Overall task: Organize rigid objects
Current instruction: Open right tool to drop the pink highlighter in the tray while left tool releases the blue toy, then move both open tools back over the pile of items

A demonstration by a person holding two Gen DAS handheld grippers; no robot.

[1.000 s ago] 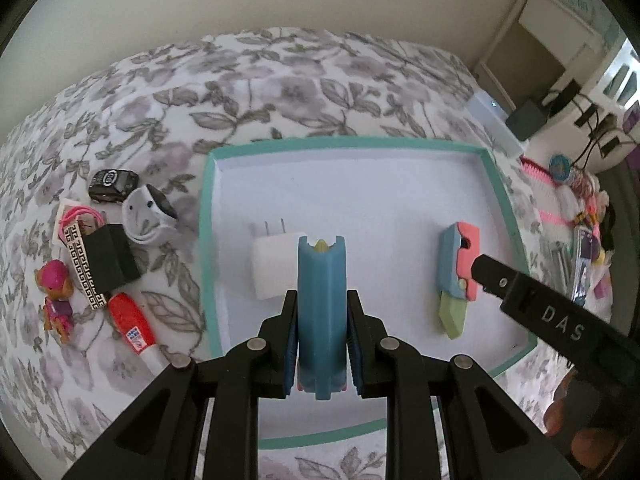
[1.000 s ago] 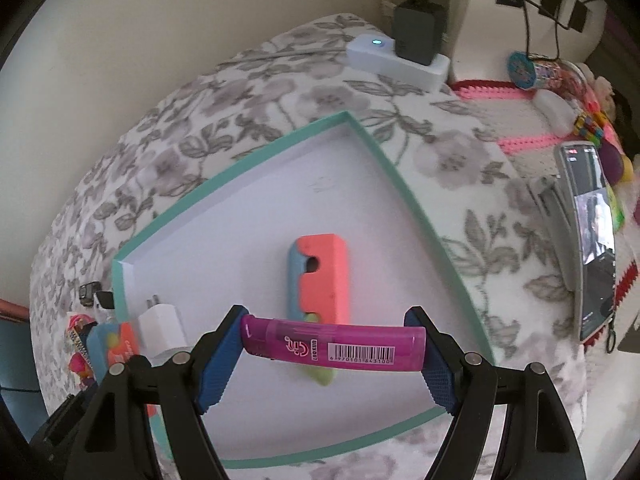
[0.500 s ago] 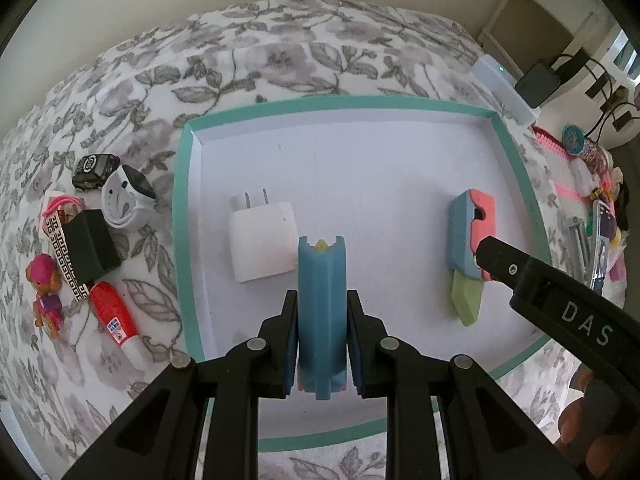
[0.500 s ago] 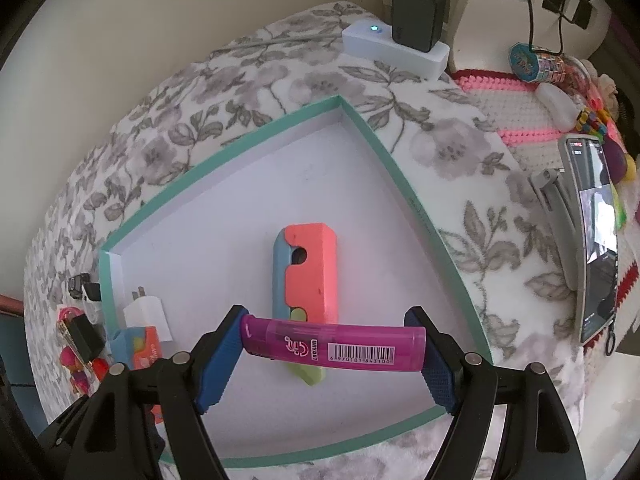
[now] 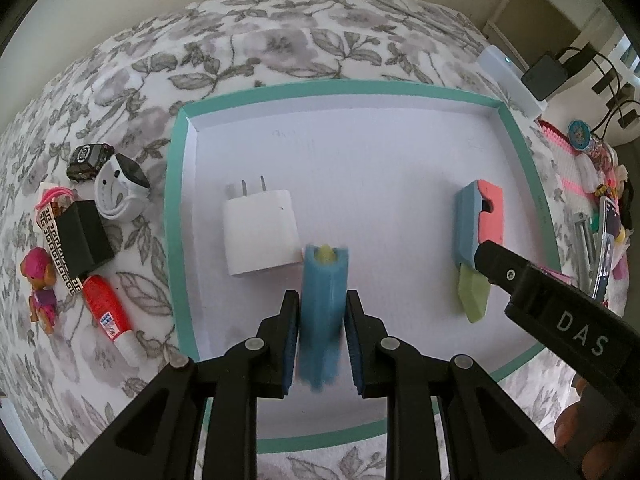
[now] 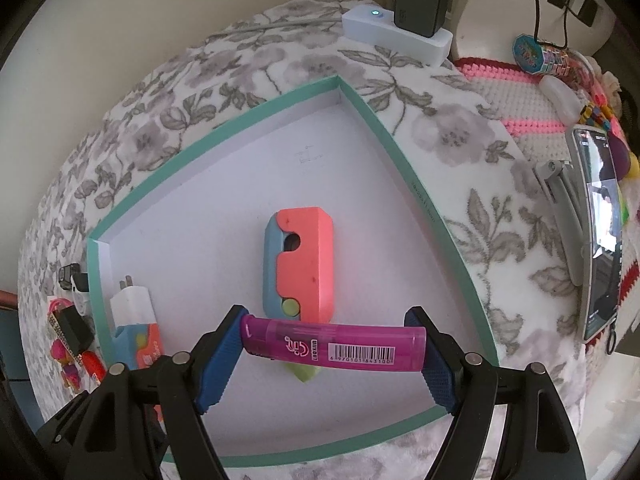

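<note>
My left gripper (image 5: pixel 322 300) is shut on a blue toy block (image 5: pixel 322 320) with a yellow-green tip, held upright over the near part of a teal-rimmed white tray (image 5: pixel 176 220). In the right wrist view that block (image 6: pixel 136 344) shows at the tray's left corner. My right gripper (image 6: pixel 328 328) is shut on a magenta marker (image 6: pixel 334 346) gripped end to end, above the tray (image 6: pixel 400 152). In the tray lie a white charger (image 5: pixel 260 232) and a coral and blue toy knife (image 6: pixel 304 256). One right finger (image 5: pixel 520 276) reaches over the knife (image 5: pixel 478 224).
Left of the tray on the flowered blanket lie a black watch (image 5: pixel 90 156), a white smartwatch (image 5: pixel 122 188), a black box (image 5: pixel 82 240), a pink figurine (image 5: pixel 40 280) and a red tube (image 5: pixel 108 312). To the right stand a white power strip (image 6: pixel 396 32) and a phone on a stand (image 6: pixel 600 232).
Both views have tilted slightly, so the tray sits a little higher in frame. The blue block has edged further into the tray beside the charger. Both grips are unchanged.
</note>
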